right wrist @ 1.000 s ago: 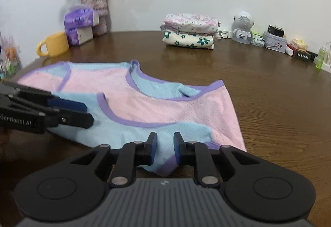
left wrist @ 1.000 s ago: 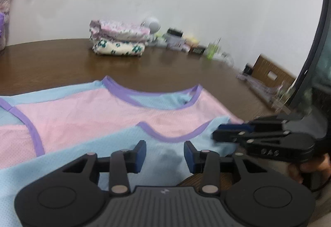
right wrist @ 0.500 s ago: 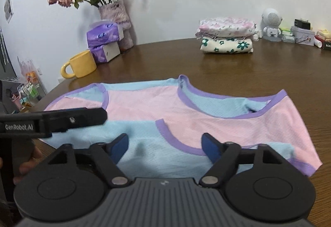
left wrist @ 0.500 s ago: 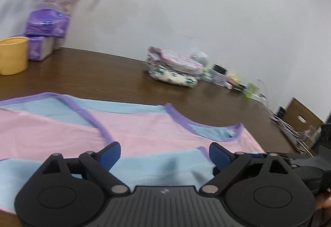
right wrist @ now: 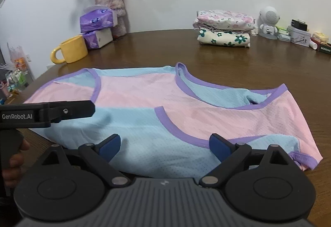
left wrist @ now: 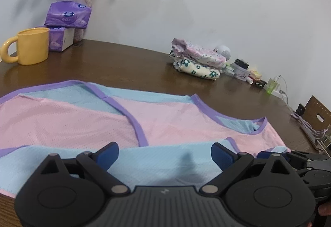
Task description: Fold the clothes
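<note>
Brown wood worktop (right wrist: 238,61), white wall behind. Left gripper (left wrist: 164,151) has its fingers spread wide, nothing between the pads, blue fabric just past the tips. Right gripper (right wrist: 164,145): fingers opening, nearly full width, also gripping nothing, with the purple-trimmed edge of the fold just ahead. Top (right wrist: 165,103), pink and blue mesh, lies flat ahead of both, near flap folded over the body. Beyond the fingers: yellow mug (right wrist: 72,50) far left, tissue packs (right wrist: 96,20) and flower vase (right wrist: 109,1) behind it, folded stack (right wrist: 224,28) far right with a small white robot figure (right wrist: 269,22) and clutter beside it.

Risks, my read: mesh looks slippery, so the loose flap could slide open once nothing pins it. Next pinch may catch one layer only and drag the fold skew. Right corner (right wrist: 306,161) sits near the worktop edge and could droop off.

Writing: "GenRobot.AI" on the left gripper's side. Tissue pack print unreadable.
</note>
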A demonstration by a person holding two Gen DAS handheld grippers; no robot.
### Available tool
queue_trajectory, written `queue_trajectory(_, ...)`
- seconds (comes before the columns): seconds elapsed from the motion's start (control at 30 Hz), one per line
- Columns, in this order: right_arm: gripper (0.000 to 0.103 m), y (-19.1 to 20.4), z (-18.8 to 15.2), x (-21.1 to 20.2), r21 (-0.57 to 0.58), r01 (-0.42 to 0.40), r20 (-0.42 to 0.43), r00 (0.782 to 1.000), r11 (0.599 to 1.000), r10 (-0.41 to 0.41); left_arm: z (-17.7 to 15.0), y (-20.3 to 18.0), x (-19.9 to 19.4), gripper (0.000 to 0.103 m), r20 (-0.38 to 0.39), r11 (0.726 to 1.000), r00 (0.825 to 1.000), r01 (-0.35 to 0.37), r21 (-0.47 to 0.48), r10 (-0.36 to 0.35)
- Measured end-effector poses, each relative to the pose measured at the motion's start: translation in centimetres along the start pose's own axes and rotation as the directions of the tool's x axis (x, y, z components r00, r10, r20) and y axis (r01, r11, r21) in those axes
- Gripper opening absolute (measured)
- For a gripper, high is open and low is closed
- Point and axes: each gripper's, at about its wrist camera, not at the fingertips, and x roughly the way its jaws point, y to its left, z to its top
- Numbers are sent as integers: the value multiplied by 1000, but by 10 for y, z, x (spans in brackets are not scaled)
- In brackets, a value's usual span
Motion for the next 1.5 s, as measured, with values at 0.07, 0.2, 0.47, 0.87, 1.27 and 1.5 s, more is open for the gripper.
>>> queue_trajectory(0.07, 96, 1, -2, 1, -2, 16, 0, 1000, 1000, -16, -1, 1, 2, 96, -7, 1000, 1000, -4, 0, 4)
queue_trajectory(0.2, 101, 6, -4, 4, -20, 32, 3, 999, 999, -32, -2, -1, 1, 96, -6, 1000, 1000, -6, 9, 6)
queue_trajectory(0.47, 102, 8, -2, 8, -25, 35, 5, 999, 999, -35, -2, -4, 3, 97, -3, 1000, 1000, -14, 23, 14)
queue_trajectory(0.87, 102, -2, 0, -1, 15, -11, 28, 1000, 1000, 11, 9, 4, -4, 97, -17, 999, 999, 28, -14, -29)
queue_trajectory(1.27, 99, -22, 107, -40, -261, -58, 43, 996, 964, 72, 115, 28, -25, 95, -62, 952, 998, 27, 304, -8)
queue_trajectory(1.5, 81, -13, 163, 30, -393, -171, -183, 977, 903, 105, 158, 43, 33, 81, -266, 900, 964, 123, 419, -8)
